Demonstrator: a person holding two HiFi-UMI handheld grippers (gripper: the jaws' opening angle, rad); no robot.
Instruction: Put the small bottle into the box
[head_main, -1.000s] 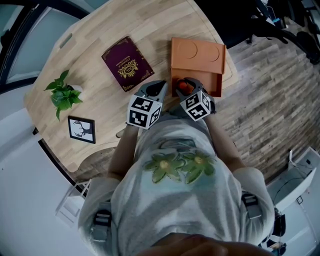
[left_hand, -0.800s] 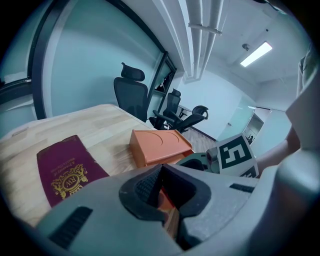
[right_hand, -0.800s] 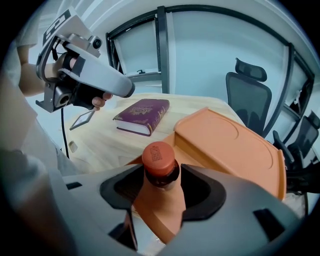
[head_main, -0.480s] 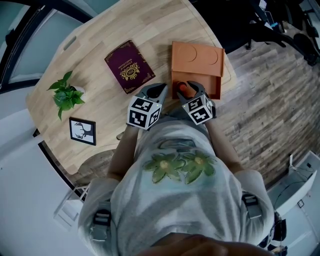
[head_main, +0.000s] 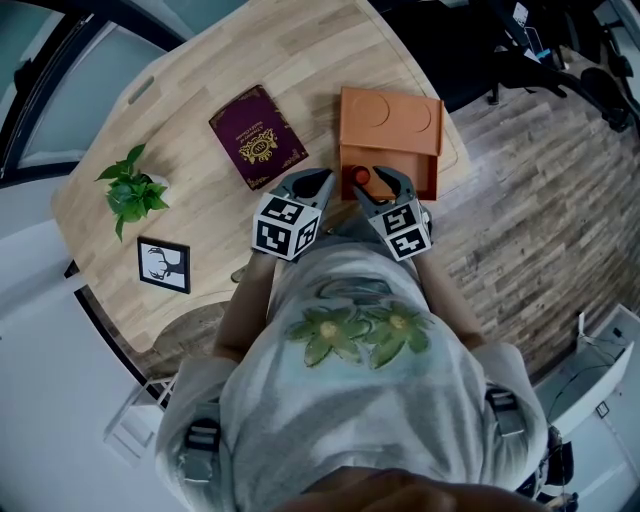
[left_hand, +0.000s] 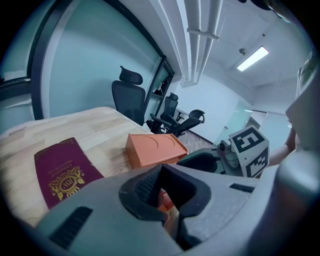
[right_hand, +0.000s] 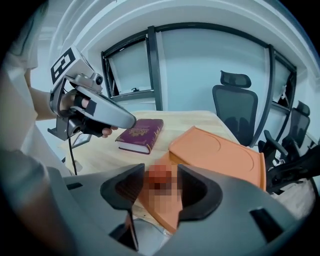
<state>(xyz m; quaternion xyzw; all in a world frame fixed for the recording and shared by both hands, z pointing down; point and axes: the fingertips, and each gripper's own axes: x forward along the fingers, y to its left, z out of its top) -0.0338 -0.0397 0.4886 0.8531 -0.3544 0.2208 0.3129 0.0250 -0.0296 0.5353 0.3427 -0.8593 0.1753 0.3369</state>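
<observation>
- Right gripper view: the right gripper (right_hand: 160, 179) clamps the small bottle (right_hand: 158, 173) above the box (right_hand: 220, 152).
- Head view alone places the box at the desk's (head_main: 200, 80) right edge.
- Left gripper view: the left gripper (left_hand: 162, 171) is clenched, holding nothing.

person's wearing a pale grey tee (head_main: 350, 425) with green flowers (head_main: 355, 335) printed on it and dark buckled straps (head_main: 202, 440). left tool (head_main: 316, 182) and right tool (head_main: 377, 180) are sporting grey shells and white cubes (head_main: 285, 225) with black square markers.

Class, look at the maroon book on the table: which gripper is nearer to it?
Left. The left gripper hovers just off the maroon book's near right corner. The right gripper is farther right, at the orange box, jaws round the small bottle.
</observation>
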